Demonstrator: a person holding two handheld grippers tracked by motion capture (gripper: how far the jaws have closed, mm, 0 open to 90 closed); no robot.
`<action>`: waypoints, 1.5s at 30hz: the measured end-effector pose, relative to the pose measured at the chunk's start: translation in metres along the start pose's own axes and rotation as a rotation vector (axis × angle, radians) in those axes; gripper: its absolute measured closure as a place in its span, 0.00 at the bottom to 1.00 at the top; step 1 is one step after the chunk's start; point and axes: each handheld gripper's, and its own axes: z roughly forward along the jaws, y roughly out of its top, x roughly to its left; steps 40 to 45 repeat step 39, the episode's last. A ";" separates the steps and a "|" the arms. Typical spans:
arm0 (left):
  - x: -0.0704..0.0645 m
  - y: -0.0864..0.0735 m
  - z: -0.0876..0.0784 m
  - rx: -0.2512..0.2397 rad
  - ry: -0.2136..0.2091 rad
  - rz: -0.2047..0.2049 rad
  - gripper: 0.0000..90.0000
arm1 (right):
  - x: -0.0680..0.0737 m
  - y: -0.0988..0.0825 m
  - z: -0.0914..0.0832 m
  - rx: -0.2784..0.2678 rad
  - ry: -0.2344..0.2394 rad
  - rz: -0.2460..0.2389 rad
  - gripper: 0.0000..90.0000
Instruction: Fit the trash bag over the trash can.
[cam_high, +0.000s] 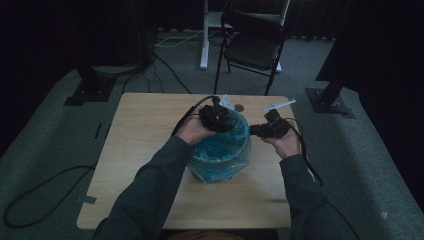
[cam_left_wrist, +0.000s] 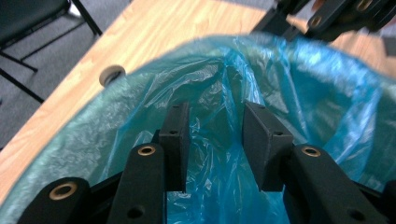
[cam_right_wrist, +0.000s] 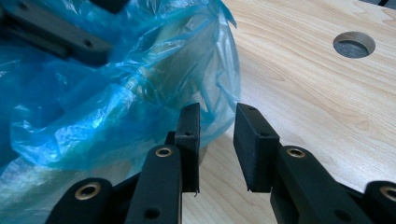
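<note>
Wooden table (cam_high: 145, 165), blue bag (cam_high: 220, 150) at its middle. Left gripper (cam_left_wrist: 217, 135) hovers released over the bag's mouth; right gripper (cam_right_wrist: 217, 144) gapes empty beside the rim. Best pinch one film layer cleanly.

Light wooden table (cam_high: 145, 150): blue plastic bag (cam_high: 220, 155) at centre, round hole (cam_right_wrist: 354, 45).

Left tool (cam_left_wrist: 215, 140) gaping – right tool (cam_right_wrist: 217, 144) parted

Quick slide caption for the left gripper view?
Left gripper, jaws apart, reaching into the blue plastic bag on the wooden table.
</note>
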 end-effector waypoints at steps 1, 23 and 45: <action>0.000 0.000 0.002 0.017 -0.002 0.001 0.70 | 0.000 0.000 0.000 -0.001 0.002 -0.001 0.79; 0.001 -0.001 -0.018 -0.053 0.019 -0.016 0.65 | 0.000 -0.002 -0.005 -0.014 0.004 -0.004 0.78; 0.017 -0.039 -0.092 -0.399 0.161 -0.176 0.64 | -0.003 -0.005 -0.005 -0.012 0.004 0.005 0.77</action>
